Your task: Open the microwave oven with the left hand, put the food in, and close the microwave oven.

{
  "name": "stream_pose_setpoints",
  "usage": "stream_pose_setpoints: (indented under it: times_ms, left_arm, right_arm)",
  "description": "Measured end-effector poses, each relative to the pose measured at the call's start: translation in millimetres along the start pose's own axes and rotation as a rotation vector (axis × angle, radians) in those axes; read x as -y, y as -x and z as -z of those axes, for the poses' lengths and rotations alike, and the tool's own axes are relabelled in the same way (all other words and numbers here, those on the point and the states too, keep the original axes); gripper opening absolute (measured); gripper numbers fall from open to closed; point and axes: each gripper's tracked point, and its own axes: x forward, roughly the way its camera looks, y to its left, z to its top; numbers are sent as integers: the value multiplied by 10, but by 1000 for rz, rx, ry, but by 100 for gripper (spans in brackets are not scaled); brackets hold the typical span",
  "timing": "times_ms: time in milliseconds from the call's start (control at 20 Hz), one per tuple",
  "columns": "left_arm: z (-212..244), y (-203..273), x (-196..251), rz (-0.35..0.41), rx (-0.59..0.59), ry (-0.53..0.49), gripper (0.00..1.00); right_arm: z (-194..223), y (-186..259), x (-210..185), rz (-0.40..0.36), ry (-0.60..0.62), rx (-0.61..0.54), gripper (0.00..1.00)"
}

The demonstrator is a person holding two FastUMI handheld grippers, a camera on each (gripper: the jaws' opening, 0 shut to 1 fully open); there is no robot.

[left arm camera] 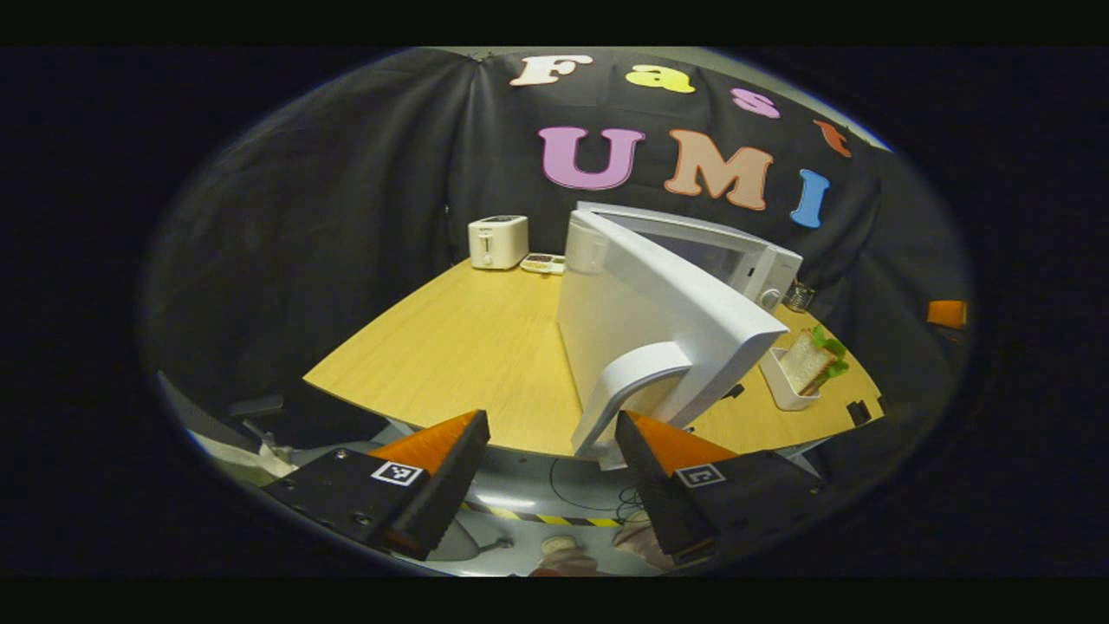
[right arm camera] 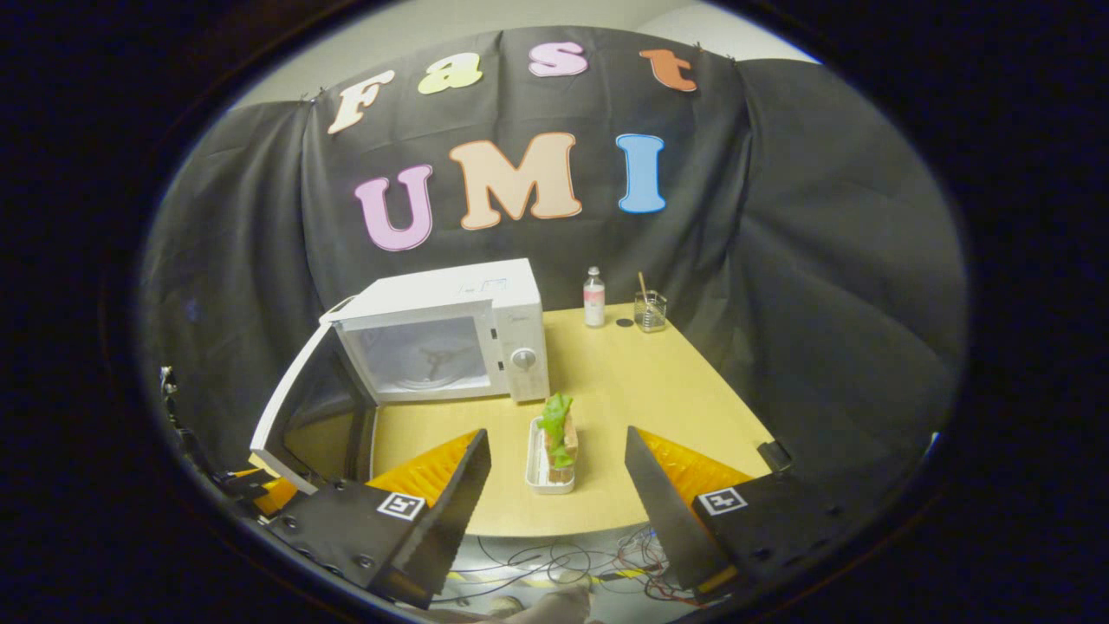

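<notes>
In the left gripper view, the left gripper (left arm camera: 552,451) sits at the table's near edge with its fingers spread wide and nothing pinched between them; the curved handle (left arm camera: 625,386) of the microwave door (left arm camera: 645,325) stands in the gap just ahead of the fingers, nearer the right-hand one, though whether that one touches it I cannot tell. The door is swung wide open toward the camera, its white outer face filling the middle, and behind it the microwave (left arm camera: 745,256) body with its round knob (left arm camera: 768,298) shows at the far right of the door. To the right of the door, a sandwich with lettuce (left arm camera: 814,357) stands upright in a small white tray (left arm camera: 780,386) on the wooden table (left arm camera: 459,347). At the far corner of the table a white toaster (left arm camera: 497,241) stands with a small flat dish (left arm camera: 542,263) just beside it. In the right gripper view, the right gripper (right arm camera: 559,481) hovers off the front edge of the table, released, fingers well apart and empty. Between and just beyond its fingers lies the tray (right arm camera: 539,472) with the sandwich (right arm camera: 560,433), outside the oven. Farther back the microwave (right arm camera: 450,334) has its cavity open, the door (right arm camera: 299,412) hanging out to the left. Behind, near the booth wall, a small bottle (right arm camera: 593,296) and a glass jar (right arm camera: 650,310) with a stick in it stand apart from the oven
</notes>
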Motion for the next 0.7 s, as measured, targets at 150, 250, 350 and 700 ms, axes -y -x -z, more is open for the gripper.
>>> stream_pose_setpoints:
  times_ms: [150,250,350,700]
  left_arm:
    - [-39,126,-343,-35,22,25,90]
    - [-90,189,-538,-63,36,45,90]
    - [-214,305,-728,-92,69,82,90]
    - [-970,697,-946,-192,267,78,89]
  right_arm:
    - [16,144,-41,28,0,18,92]
    - [40,212,-52,48,2,22,92]
    - [64,246,-54,64,1,20,92]
    - [106,11,-29,78,7,-56,92]
